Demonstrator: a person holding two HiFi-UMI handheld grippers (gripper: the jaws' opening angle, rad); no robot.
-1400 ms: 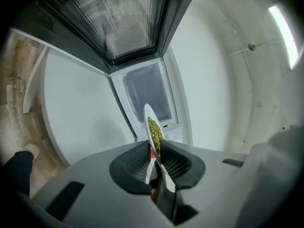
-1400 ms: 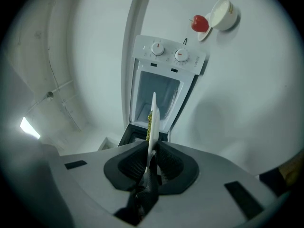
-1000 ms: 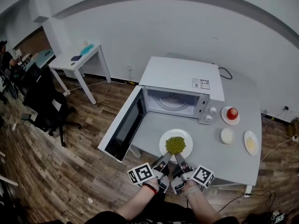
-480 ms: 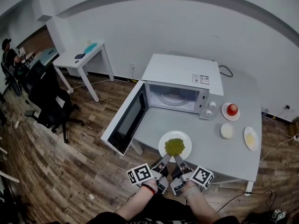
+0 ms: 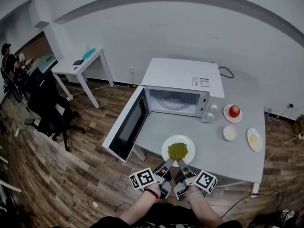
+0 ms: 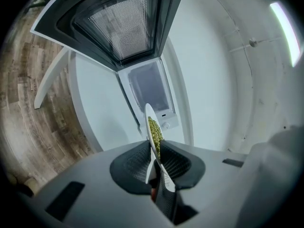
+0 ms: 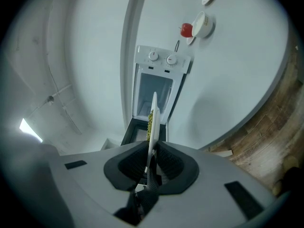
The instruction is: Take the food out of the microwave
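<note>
A white plate (image 5: 170,147) heaped with green peas (image 5: 178,150) is held level over the grey table (image 5: 213,158), in front of the white microwave (image 5: 183,77) whose door (image 5: 127,129) hangs open to the left. My left gripper (image 5: 168,162) is shut on the plate's near rim, and my right gripper (image 5: 181,163) is shut on the rim just beside it. In the left gripper view the plate (image 6: 150,127) stands edge-on between the pads, with the peas (image 6: 155,132) on it. The right gripper view shows the plate (image 7: 153,115) pinched the same way, and the microwave (image 7: 156,80) is empty behind it.
To the microwave's right on the table sit a saucer with a red apple (image 5: 233,110), a small white bowl (image 5: 229,133) and a plate with yellow food (image 5: 254,139). A white side table (image 5: 78,63) and a black office chair (image 5: 47,113) stand at the left on the wooden floor.
Both grippers have drawn the plate of peas a little further from the microwave, toward the table's near edge. The grips are unchanged.
</note>
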